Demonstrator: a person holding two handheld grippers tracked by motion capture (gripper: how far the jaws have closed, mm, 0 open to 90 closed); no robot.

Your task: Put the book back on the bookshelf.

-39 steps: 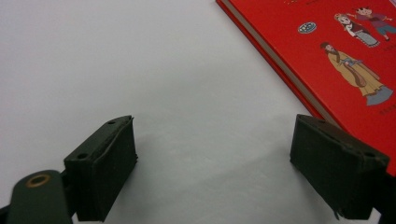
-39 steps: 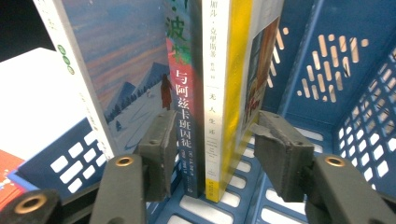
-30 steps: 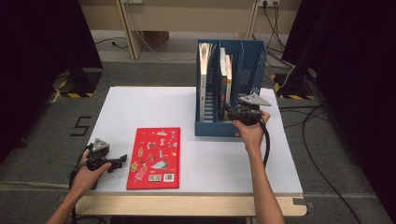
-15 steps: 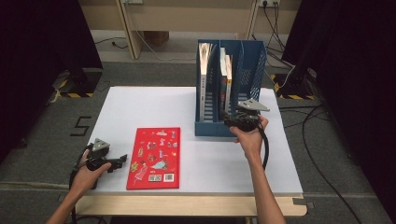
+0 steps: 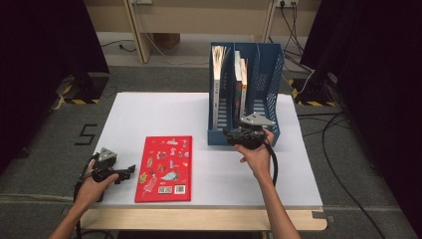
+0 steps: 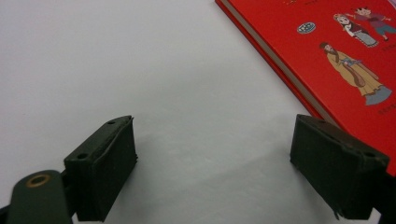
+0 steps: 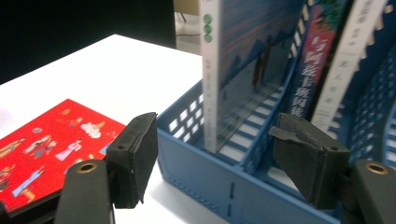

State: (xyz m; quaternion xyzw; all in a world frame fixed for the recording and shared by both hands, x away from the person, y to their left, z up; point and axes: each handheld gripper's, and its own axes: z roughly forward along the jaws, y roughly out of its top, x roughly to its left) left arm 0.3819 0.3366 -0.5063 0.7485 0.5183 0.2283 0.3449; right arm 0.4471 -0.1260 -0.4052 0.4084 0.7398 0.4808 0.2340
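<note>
White table (image 5: 149, 114): rectangular top, seen from above, dark floor and cables around it.

Red book (image 5: 164, 168): lies flat on the table, cover up, toward the near left part; cartoon figures printed on the cover. In the left gripper view the red book (image 6: 336, 56) runs along the upper right, its page edge facing the jaws.

Left gripper (image 5: 125, 171): held low at the near left edge of the table, jaws pointing right toward the book's left edge. In its own view the left gripper (image 6: 229, 172) has its jaws spread wide with bare table between them; the right-hand jaw sits just beside or slightly over the book's edge, though contact cannot be told. Nothing is gripped.

Blue file rack (image 5: 268, 84): stands on the far right part of the table, open front toward the person, divided into upright compartments. Books (image 5: 219, 82) stand upright in its left and middle compartments.

Right gripper (image 5: 230, 135): held at the rack's low front wall, jaws pointing left. In its own view the right gripper (image 7: 212, 158) is spread wide, empty, with the front lip of the blue file rack (image 7: 210, 182) between the jaws and an upright book (image 7: 243, 70) just behind it. The red book (image 7: 46, 140) lies well apart, at lower left.
</note>
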